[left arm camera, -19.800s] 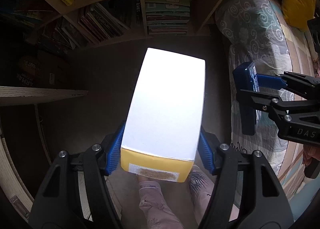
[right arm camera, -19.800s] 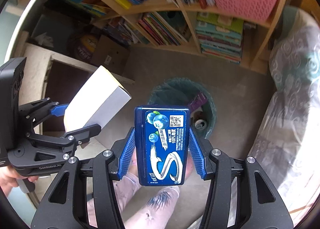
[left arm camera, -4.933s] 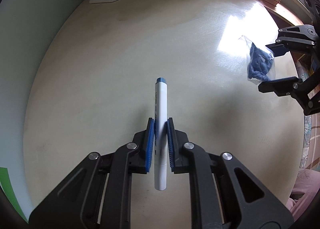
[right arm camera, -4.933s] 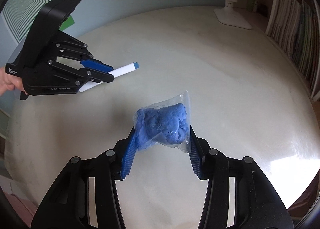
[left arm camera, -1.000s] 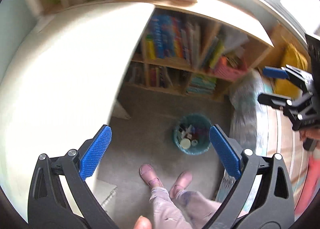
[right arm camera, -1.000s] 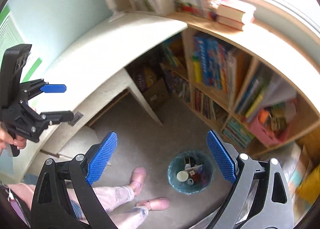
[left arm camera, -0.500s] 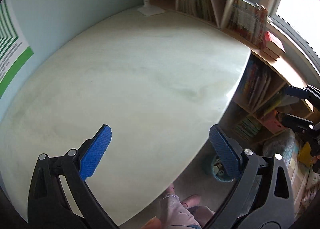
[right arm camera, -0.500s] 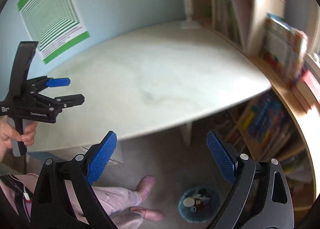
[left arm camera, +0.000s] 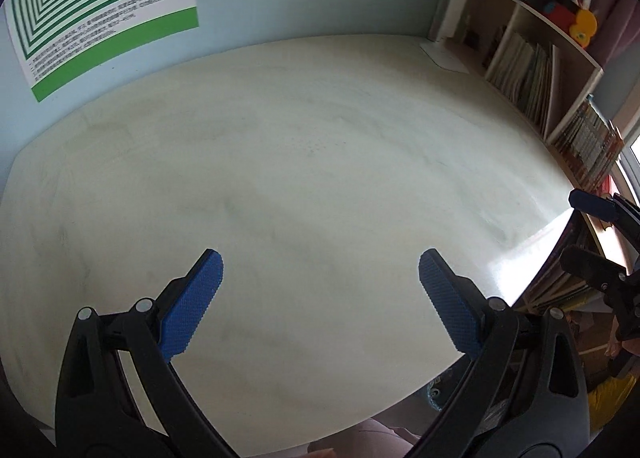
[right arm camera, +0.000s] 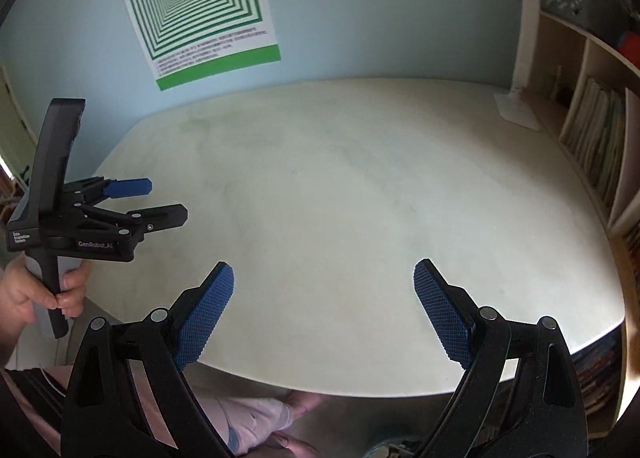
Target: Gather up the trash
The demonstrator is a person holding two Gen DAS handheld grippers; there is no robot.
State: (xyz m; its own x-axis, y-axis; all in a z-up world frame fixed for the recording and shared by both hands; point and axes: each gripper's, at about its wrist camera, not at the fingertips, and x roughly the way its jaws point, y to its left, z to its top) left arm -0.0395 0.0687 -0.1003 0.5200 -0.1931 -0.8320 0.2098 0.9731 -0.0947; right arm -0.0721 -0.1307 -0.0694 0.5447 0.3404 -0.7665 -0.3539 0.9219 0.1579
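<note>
Left gripper (left arm camera: 320,278) and right gripper (right arm camera: 324,290): black frames, blue cross-hatched fingers (right arm camera: 206,318) spread wide, nothing between them, above a smooth, pale, rounded tabletop (left arm camera: 320,162).

teal trash bin (right arm camera: 390,450) on floor under table edge.

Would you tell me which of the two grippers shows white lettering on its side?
The left gripper, seen from the right wrist camera; the right gripper's visible side is plain black.

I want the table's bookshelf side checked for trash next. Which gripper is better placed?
Right. The open right gripper hangs at the pale table's edge beside the wooden bookshelf; the open left gripper is toward the opposite side.
</note>
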